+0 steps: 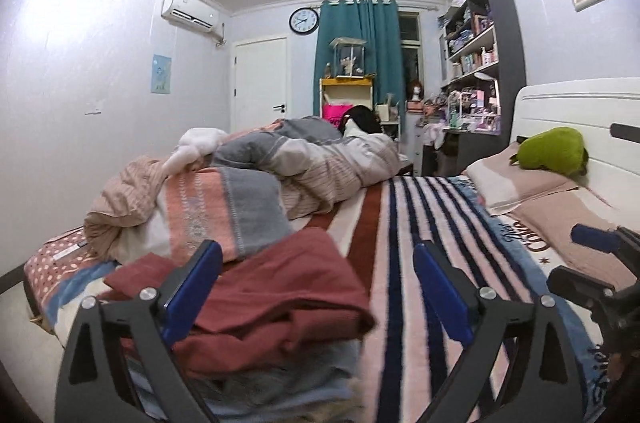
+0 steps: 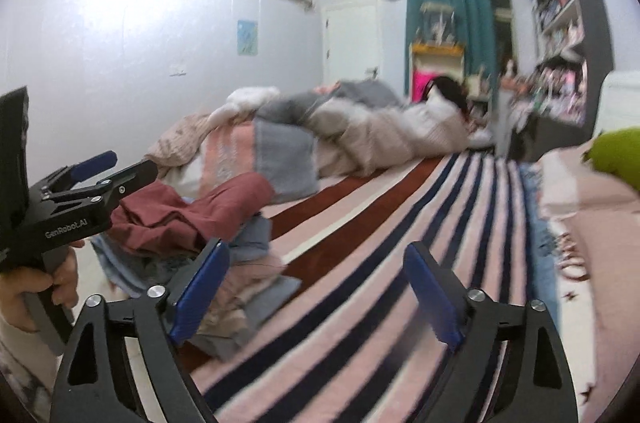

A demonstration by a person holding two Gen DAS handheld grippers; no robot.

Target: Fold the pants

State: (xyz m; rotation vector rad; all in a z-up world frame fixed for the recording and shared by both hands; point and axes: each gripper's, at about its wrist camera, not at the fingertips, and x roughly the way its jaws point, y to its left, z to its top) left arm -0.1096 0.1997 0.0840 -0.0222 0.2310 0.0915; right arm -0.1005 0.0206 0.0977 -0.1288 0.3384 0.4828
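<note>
Striped blanket over bed; rumpled duvet behind. Red pants folded atop clothes stack, near bed's left edge. My left gripper spread wide, grasping nothing; my right gripper likewise released

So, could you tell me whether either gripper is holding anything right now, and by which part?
Nothing is held. The left gripper and right gripper are both open and empty; the dark red folded pants lie on the clothes stack.
</note>
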